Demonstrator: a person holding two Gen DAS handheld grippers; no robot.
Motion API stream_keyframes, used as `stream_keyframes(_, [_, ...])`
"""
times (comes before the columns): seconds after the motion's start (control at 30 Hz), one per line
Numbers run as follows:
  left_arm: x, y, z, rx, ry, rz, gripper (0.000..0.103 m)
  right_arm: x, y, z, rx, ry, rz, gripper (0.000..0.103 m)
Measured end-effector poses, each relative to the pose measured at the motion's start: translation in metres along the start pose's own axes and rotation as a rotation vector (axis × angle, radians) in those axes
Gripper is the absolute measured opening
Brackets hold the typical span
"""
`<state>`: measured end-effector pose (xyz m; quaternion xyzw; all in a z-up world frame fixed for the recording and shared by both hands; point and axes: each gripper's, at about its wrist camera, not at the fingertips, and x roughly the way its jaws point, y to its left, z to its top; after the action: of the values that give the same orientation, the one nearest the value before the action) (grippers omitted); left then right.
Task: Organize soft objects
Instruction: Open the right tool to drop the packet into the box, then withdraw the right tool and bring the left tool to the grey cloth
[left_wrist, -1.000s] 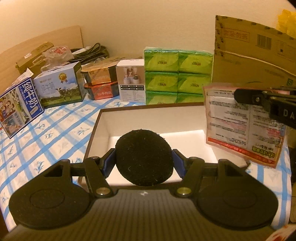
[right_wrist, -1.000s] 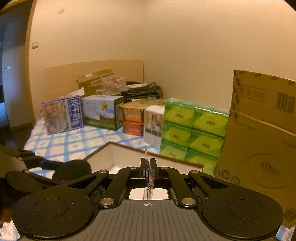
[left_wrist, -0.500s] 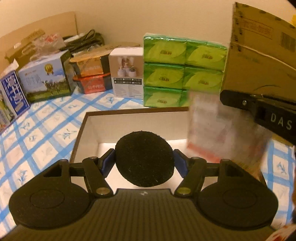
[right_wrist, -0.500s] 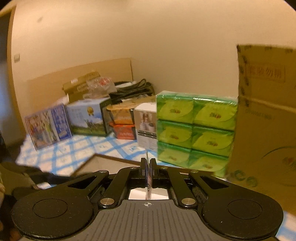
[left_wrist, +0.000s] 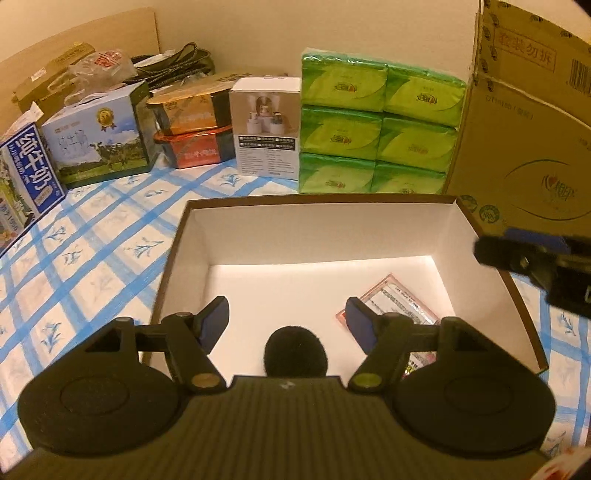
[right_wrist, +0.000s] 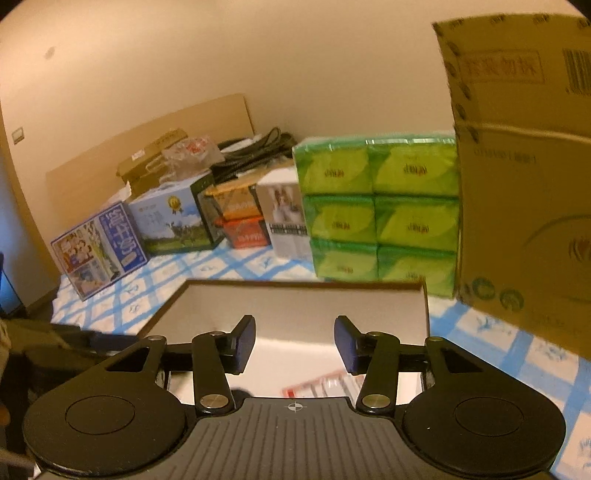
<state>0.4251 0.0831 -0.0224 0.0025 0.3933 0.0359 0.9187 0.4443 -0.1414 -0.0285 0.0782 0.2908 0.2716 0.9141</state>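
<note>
The box (left_wrist: 184, 236) is white inside with a brown rim; in it lie a black puff (left_wrist: 295, 350) and a pink-edged packet (left_wrist: 399, 302); behind the box, green tissue packs (left_wrist: 376, 129); under it, a blue-checked white cloth (left_wrist: 92, 240); claw pads (left_wrist: 214, 325) blue.

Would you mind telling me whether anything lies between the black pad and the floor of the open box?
Nothing visible does. The black pad already lies on the box floor, free below the open left gripper, beside the printed packet.
</note>
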Motion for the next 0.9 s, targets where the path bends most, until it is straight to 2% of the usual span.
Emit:
stream_keyframes(0.23, [-0.032, 0.007, -0.016, -0.006, 0.0, -0.006, 0.068, -0.025, -0.002, -0.017, -0.005, 0.03, -0.006, 0.049])
stream_keyframes(0.53, [-0.097, 0.011, -0.046, -0.035, -0.033, -0.032, 0.068, -0.079, 0.008, -0.04, -0.004, 0.041, 0.001, 0.051])
stream_keyframes(0.9, [-0.182, 0.02, -0.093, -0.082, -0.061, -0.016, 0.069, -0.159, 0.029, -0.066, -0.009, 0.015, -0.001, 0.065])
